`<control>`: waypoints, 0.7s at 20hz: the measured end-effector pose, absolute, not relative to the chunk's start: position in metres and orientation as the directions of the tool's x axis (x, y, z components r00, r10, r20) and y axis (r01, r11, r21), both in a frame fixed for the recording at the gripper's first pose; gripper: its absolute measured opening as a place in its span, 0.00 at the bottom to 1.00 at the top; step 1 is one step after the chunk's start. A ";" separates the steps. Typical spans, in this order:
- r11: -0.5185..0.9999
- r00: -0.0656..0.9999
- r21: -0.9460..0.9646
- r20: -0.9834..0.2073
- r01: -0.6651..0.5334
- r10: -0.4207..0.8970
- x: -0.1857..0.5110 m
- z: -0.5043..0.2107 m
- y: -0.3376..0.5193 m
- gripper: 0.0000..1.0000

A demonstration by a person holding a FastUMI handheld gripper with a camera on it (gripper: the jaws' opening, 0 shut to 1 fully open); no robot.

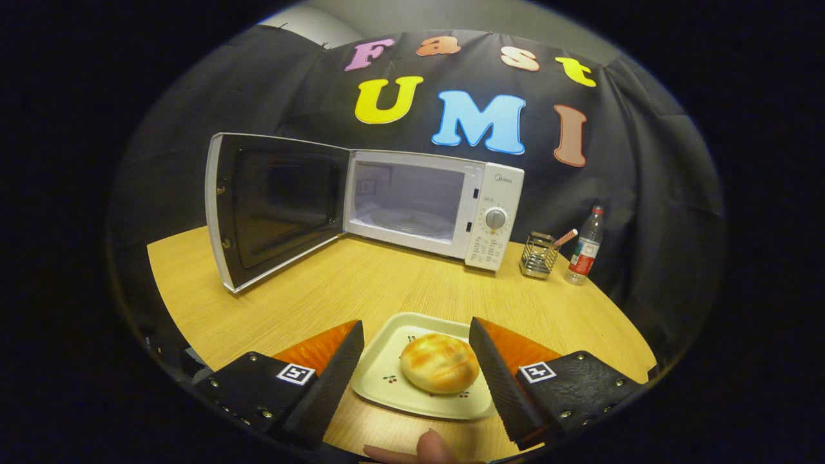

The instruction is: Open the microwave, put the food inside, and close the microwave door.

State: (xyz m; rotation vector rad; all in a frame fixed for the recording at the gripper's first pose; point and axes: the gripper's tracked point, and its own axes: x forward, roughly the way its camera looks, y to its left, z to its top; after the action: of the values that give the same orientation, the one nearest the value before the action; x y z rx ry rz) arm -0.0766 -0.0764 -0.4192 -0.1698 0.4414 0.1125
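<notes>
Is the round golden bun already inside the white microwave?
No, the round golden bun sits on its plate between the open gripper fingers.

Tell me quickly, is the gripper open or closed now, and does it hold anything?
Gripper: open, holding nothing; its fingers stand either side of the bun on the plate.

The gripper (416, 351) hangs with its fingers (335, 374) spread wide — one on either side of the bun (439, 363), touching nothing; a fingertip (433, 448) shows just behind the bun.

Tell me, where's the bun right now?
The bun sits on the square plate on the wooden table, between the open gripper fingers, well short of the open microwave.
</notes>
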 end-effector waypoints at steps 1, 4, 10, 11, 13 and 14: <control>0.979 0.890 -0.145 -0.452 -0.141 0.061 -0.076 -0.425 -0.083 1.00; 0.972 0.867 -0.139 -0.489 -0.191 0.101 -0.082 -0.432 -0.089 1.00; 0.938 0.795 -0.118 -0.572 -0.325 0.203 -0.083 -0.456 -0.103 1.00; 0.943 0.776 -0.090 -0.597 -0.320 0.206 -0.082 -0.463 -0.106 0.97; 0.948 0.732 0.014 -0.631 -0.318 0.255 -0.080 -0.469 -0.102 0.97; 0.950 0.724 0.049 -0.635 -0.310 0.269 -0.079 -0.468 -0.101 0.97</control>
State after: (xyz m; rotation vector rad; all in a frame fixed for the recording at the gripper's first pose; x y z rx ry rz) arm -0.0790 -0.1014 -0.4680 -0.0624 0.6911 0.3195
